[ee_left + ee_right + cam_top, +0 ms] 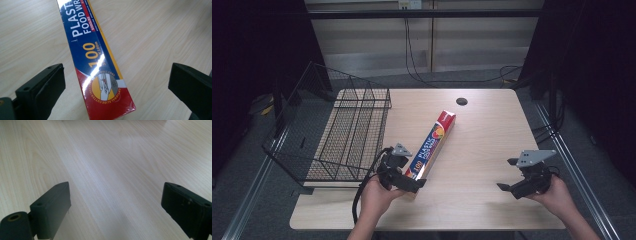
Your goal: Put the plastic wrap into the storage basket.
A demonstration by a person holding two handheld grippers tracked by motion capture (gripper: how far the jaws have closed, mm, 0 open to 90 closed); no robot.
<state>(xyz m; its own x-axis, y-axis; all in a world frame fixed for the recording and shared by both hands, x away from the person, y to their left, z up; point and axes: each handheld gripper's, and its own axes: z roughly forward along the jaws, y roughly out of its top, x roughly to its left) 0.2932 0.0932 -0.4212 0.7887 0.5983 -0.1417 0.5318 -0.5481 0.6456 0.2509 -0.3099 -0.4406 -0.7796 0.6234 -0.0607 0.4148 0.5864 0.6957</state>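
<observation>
Plastic wrap box (pixel 432 145) on table (pixel 482 150), beside wire basket (pixel 347 130)

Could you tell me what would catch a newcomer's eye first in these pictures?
The bright blue, red and yellow plastic food wrap box lies slantwise mid-table, its near end between the open left tongs, untouched by them. A black wire basket sits along the table's left edge. The right tongs, open too, hover over bare wood near the right corner.

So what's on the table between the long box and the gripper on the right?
Nothing: the high view shows bare table between the box and the right gripper.
</observation>
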